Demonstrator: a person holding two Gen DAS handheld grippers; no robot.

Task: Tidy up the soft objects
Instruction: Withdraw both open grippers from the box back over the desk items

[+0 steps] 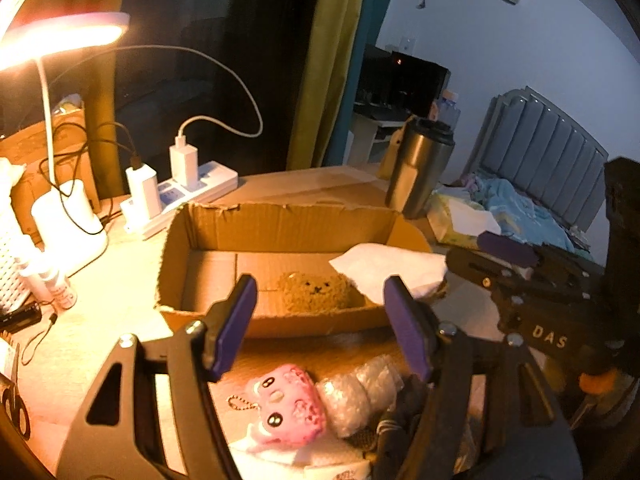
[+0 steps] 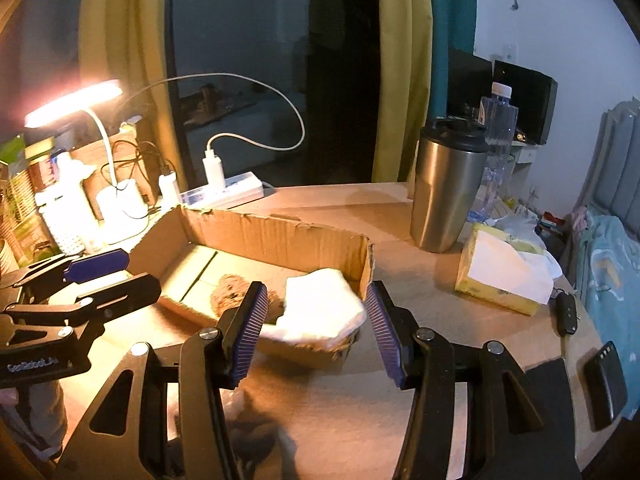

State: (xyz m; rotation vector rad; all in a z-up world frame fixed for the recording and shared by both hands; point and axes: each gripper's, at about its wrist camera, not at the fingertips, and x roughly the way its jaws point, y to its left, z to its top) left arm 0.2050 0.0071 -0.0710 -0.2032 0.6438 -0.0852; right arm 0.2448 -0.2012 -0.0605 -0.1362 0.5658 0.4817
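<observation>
Shallow box holds a brown plush and, at 3 o'clock, white cloth. Left gripper and right gripper angle downward, both agape, empty.

The white cloth covers part of the brown teddy in the box, the box's near wall hides the teddy's bottom, the dark thing by the bubble wrap is too dim to tell, and the scissors are cut off.
</observation>
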